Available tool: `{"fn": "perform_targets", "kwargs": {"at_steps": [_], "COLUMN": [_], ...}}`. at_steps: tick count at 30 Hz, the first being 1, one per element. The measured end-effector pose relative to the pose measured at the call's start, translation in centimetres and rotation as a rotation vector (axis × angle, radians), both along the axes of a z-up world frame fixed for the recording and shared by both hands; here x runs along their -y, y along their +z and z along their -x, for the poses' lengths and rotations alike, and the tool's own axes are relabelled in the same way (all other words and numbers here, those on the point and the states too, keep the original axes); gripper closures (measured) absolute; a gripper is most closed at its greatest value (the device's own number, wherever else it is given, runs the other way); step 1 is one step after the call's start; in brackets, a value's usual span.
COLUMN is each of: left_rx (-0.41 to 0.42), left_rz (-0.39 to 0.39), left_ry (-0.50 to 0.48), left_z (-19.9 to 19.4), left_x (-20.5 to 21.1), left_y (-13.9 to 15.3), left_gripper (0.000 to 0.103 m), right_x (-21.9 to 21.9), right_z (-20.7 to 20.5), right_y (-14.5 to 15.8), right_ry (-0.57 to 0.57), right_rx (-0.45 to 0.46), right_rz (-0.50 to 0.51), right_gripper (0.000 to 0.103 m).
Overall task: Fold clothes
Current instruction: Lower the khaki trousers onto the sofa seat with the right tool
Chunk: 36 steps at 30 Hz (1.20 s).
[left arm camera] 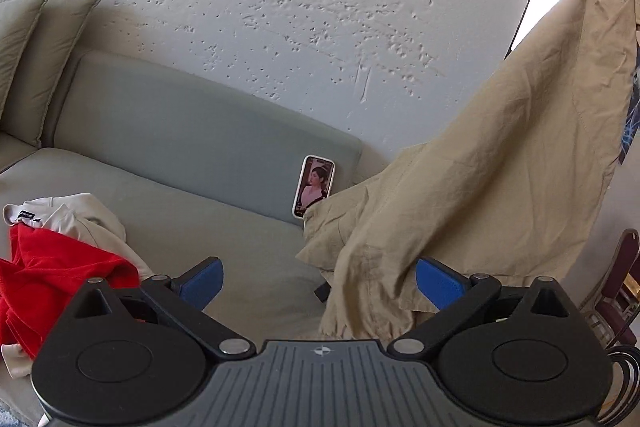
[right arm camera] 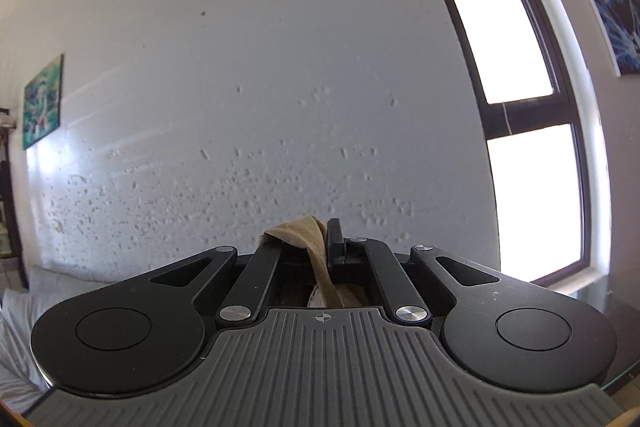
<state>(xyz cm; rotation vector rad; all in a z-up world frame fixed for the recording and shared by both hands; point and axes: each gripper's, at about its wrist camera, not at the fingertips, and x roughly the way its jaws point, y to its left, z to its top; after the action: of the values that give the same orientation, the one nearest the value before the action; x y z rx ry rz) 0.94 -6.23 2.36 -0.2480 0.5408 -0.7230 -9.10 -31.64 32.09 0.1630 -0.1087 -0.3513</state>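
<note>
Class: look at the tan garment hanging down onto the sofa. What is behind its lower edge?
Behind the tan garment, a phone leans against the sofa backrest; its lower corner is covered. A small dark object peeks out below, mostly hidden.

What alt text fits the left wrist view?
The open left hand-held gripper hovers over a grey-green sofa, beside a tan garment lifted from its upper right corner with the lower part draped on the seat. A red garment and a cream garment lie crumpled at left; a phone leans against the backrest.
</note>
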Motion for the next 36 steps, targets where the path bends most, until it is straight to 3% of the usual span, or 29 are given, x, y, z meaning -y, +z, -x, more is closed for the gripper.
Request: {"fn": "perform_targets", "kwargs": {"at_steps": [3, 5, 10, 15, 18, 20, 21, 22, 23, 27, 32, 36], "left_rx": [-0.009, -0.025, -0.072, -0.070, -0.069, -0.085, -0.096, -0.110, -0.125, -0.164, -0.216, -0.273], "left_rz": [0.008, 0.001, -0.062, -0.156, -0.211, -0.230, -0.239, -0.246, -0.253, -0.237, -0.244, -0.246], "left_ry": [0.032, 0.066, 0.269, 0.508, 0.582, 0.565, 0.549, 0.529, 0.509, 0.421, 0.308, 0.235], "left_z": [-0.7, -1.5, -2.7, -2.2, -1.6, -1.5, -1.5, -1.5, -1.4, -0.8, -1.2, -2.3], "left_x": [-1.6, -3.0, -9.1, -15.1, -16.9, -17.1, -16.9, -16.5, -16.1, -13.8, -10.5, -7.8], "left_y": [-0.6, -1.3, -2.4, -2.6, -3.0, -3.4, -3.7, -4.0, -4.3, -5.0, -5.9, -7.1], "left_gripper": [0.001, 0.001, 0.001, 0.001, 0.001, 0.001, 0.001, 0.001, 0.001, 0.001, 0.001, 0.001], "right_x": [-2.6, -4.2, -12.4, -21.7, -25.0, -25.5, -25.1, -24.3, -23.6, -19.2, -10.6, -3.9], "right_z": [-0.6, -2.8, -11.0, -17.9, -20.4, -19.7, -19.0, -18.2, -17.4, -14.3, -9.4, -6.9], "right_y": [0.4, -0.1, -5.3, -11.7, -15.9, -19.1, -20.1, -21.0, -21.8, -23.6, -24.3, -28.4], "right_ry": [-0.026, 0.016, 0.290, 0.548, 0.679, 0.748, 0.764, 0.775, 0.787, 0.805, 0.657, 0.508], "right_rx": [0.048, 0.002, -0.224, -0.397, -0.570, -0.639, -0.646, -0.635, -0.628, -0.672, -0.687, -0.679], "right_rz": [0.046, 0.052, -0.017, -0.184, -0.242, -0.263, -0.262, -0.261, -0.259, -0.267, -0.334, -0.471], "right_gripper": [0.100, 0.100, 0.100, 0.094, 0.084, 0.056, 0.031, 0.016, 0.013, 0.011, 0.011, 0.012]}}
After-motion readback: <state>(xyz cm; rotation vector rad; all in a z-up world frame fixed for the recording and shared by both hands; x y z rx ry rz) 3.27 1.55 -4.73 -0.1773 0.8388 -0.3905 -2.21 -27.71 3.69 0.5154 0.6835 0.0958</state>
